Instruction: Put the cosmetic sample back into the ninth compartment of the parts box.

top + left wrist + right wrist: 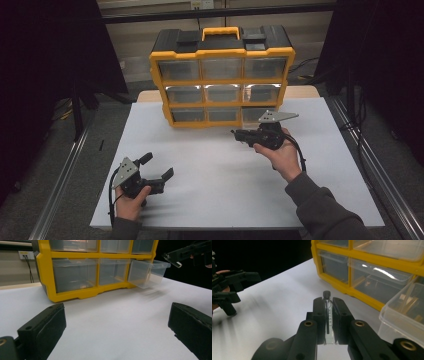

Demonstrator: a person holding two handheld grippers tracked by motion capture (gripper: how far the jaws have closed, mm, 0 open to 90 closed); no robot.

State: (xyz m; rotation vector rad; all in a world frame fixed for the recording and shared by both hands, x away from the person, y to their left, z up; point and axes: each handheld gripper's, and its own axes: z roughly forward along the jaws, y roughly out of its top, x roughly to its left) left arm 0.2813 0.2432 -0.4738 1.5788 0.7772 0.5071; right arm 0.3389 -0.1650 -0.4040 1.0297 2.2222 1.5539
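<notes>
High view: left gripper (161,168) spread wide above the table (225,170); right gripper (240,134) just before the organizer (221,75).
Left gripper view: jaws apart, nothing between; bottom-right drawer (147,272) pulled out.
Right gripper view: jaws clamp a vial (328,315), beside that drawer.

A recording bench in a lab or workshop. A white table (220,170) stands between dark curtains (45,50) and metal rails (60,185), with a yellow drawer organizer (221,75) on it. A wall socket (26,255) and loose cables (305,64) lie behind.
</notes>
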